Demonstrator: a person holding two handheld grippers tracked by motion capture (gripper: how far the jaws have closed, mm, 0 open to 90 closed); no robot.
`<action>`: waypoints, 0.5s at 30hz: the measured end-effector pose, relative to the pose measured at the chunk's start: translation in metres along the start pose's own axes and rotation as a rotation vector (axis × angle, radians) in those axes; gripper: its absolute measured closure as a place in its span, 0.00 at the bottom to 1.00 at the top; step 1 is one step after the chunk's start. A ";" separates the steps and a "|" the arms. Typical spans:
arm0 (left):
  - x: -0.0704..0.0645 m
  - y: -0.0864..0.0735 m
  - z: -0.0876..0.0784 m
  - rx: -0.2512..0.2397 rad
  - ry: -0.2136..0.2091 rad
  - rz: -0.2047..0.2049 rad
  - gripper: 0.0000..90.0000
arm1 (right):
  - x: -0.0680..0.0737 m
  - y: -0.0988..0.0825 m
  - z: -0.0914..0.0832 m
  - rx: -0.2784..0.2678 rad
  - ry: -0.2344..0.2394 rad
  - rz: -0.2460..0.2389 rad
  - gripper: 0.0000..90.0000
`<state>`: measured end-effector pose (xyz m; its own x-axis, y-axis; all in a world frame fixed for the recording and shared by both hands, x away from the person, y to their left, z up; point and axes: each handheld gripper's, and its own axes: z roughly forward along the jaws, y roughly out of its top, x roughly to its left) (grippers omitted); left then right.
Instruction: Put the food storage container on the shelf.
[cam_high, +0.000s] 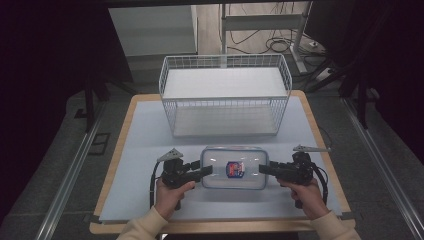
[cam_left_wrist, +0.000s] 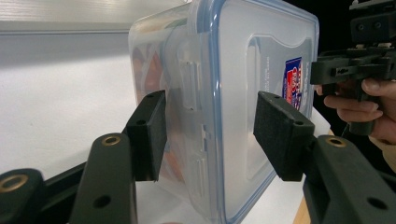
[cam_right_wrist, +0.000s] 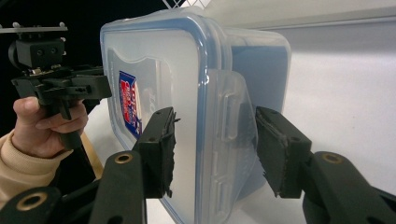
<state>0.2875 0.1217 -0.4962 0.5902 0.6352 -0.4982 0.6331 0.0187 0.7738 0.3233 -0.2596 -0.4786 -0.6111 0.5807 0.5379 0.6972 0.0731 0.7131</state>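
A clear plastic food box (cam_high: 233, 168) with a blue-sealed lid and a red and blue sticker lies flat on the white mat between my two grippers. My left gripper (cam_high: 206, 171) stands at its left end. Up close, the left gripper (cam_left_wrist: 210, 126) is open, and its pads straddle the box (cam_left_wrist: 243, 70) at the end clip without pressing it. My right gripper (cam_high: 264, 169) stands at the right end. It is open too (cam_right_wrist: 215, 140), with the lid's clip flap of the box (cam_right_wrist: 154, 60) between its pads and a gap on each side.
A white wire basket (cam_high: 225, 62) stands behind the box at the back of the mat (cam_high: 145, 150). The wooden table edge runs along the sides and front. Dark floor, table legs and cables lie beyond.
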 end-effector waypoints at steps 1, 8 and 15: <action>0.000 0.001 0.000 0.003 -0.001 0.002 0.51 | 0.000 0.001 0.000 -0.004 0.000 0.000 0.55; -0.001 0.007 -0.001 0.003 -0.006 0.011 0.51 | 0.004 0.006 -0.003 -0.025 -0.006 -0.015 0.56; -0.002 0.013 -0.002 -0.009 -0.004 0.011 0.51 | 0.008 0.014 -0.005 -0.043 -0.010 -0.028 0.56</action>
<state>0.2932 0.1225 -0.4845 0.5990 0.6322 -0.4915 0.6223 0.0187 0.7826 0.3261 -0.2585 -0.4624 -0.6259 0.5873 0.5132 0.6633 0.0546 0.7464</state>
